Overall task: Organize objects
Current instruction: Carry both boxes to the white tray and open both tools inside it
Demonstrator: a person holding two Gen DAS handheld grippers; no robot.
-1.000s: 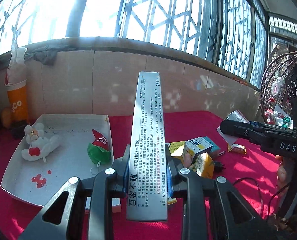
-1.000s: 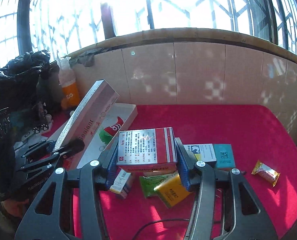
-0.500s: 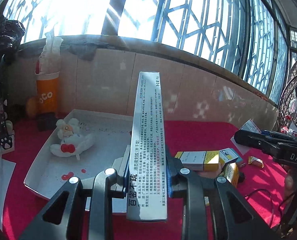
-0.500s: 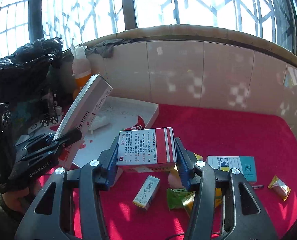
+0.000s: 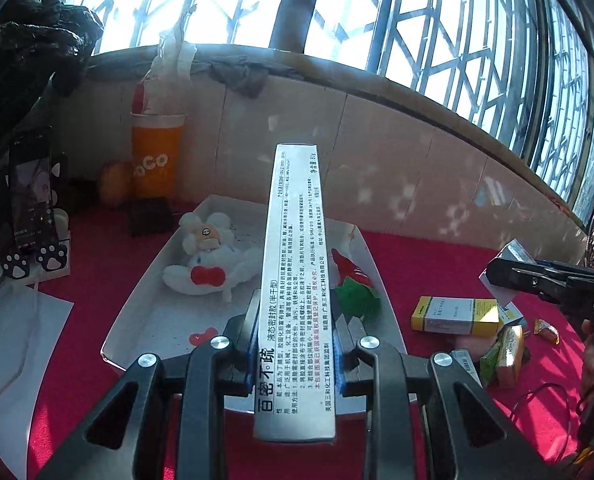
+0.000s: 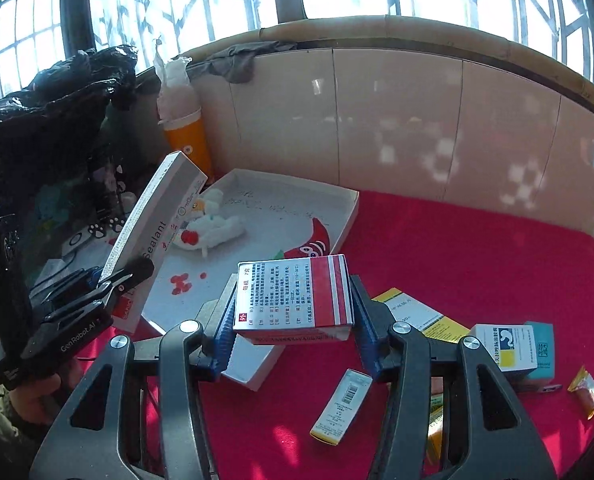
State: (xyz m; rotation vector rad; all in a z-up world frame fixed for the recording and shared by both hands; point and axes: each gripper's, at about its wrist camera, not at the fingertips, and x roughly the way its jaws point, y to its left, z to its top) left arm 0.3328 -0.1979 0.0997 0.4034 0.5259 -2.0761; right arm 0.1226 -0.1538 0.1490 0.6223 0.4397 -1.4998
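A red cloth covers the table under barred windows. The left gripper clamps a long sealant box over the white tray. The right gripper clamps a red-and-white box over the tray's corner; loose boxes lie to its right.

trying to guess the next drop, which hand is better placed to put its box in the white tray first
Likely left. The left gripper holds the long sealant box directly over the white tray; the right gripper's red-striped box hangs at the tray's near corner.
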